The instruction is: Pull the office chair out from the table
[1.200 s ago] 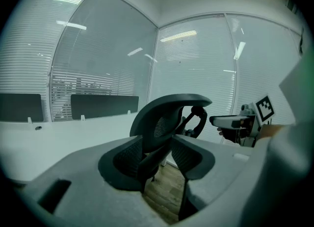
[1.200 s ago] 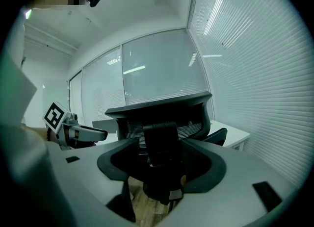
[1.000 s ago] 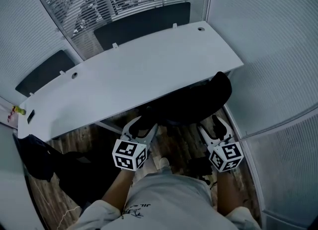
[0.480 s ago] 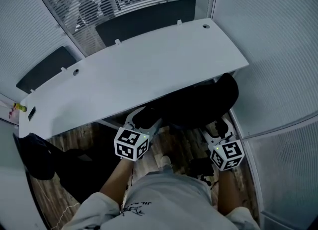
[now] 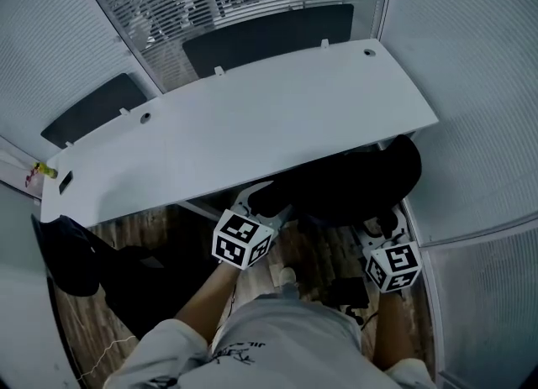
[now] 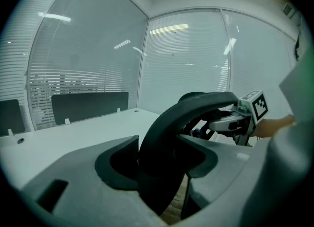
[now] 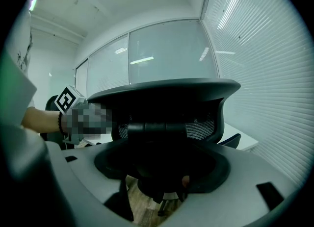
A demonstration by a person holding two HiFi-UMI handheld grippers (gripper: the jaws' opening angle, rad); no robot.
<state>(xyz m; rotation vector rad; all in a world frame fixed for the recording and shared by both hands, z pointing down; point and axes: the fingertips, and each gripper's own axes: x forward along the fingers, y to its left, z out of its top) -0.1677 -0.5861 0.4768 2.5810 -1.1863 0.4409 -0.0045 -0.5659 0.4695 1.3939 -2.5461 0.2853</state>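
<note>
Clamping office chair (image 5: 340,184) backrest rim tight in left gripper (image 5: 259,201); pinching opposite side in right gripper (image 5: 382,228), likely for straight, even pull. Tucked under table (image 5: 252,131) front edge, near right corner.

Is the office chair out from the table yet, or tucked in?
Tucked in: the office chair sits against the table edge, its seat out of sight beneath.

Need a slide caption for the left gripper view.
Left tongs clamped on the curved rim of the black office chair, long white table beside it.
</note>
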